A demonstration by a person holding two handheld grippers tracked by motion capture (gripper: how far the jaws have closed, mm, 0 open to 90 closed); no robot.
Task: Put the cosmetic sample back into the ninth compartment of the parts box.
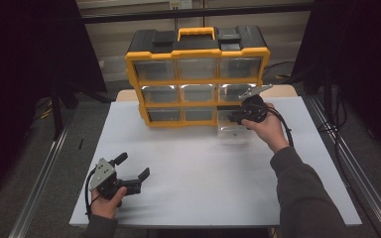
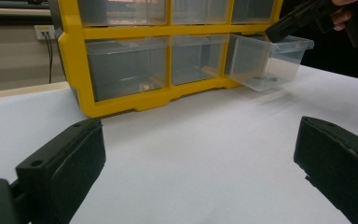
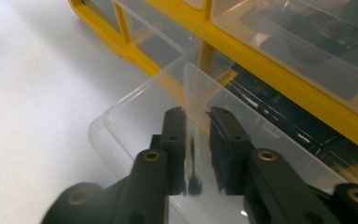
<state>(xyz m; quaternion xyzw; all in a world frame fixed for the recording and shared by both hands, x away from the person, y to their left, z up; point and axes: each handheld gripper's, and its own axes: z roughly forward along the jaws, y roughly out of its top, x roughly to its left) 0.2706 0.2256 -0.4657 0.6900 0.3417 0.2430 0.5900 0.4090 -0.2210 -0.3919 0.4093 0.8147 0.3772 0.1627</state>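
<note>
A yellow and black organizer (image 1: pixel 198 82) with clear drawers stands at the back of the white table (image 1: pixel 203 173). Its bottom right drawer (image 1: pixel 230 130) is pulled out onto the table. My right gripper (image 1: pixel 235 118) reaches into it from the right. In the right gripper view the jaws (image 3: pixel 197 114) are closed on a thin clear wall of the drawer (image 3: pixel 135 107). The left gripper view shows the drawer (image 2: pixel 270 60) with a small dark thing (image 2: pixel 265 78) on its floor. My left gripper (image 1: pixel 133 165) rests near the front left, open and holding nothing (image 2: pixel 203 128).
The other drawers (image 2: pixel 126 65) sit pushed in. The organizer's yellow handle (image 1: pixel 196 32) is on top. Metal rails (image 1: pixel 39 178) run along both sides of the table. A white stretch of table lies between the two grippers.
</note>
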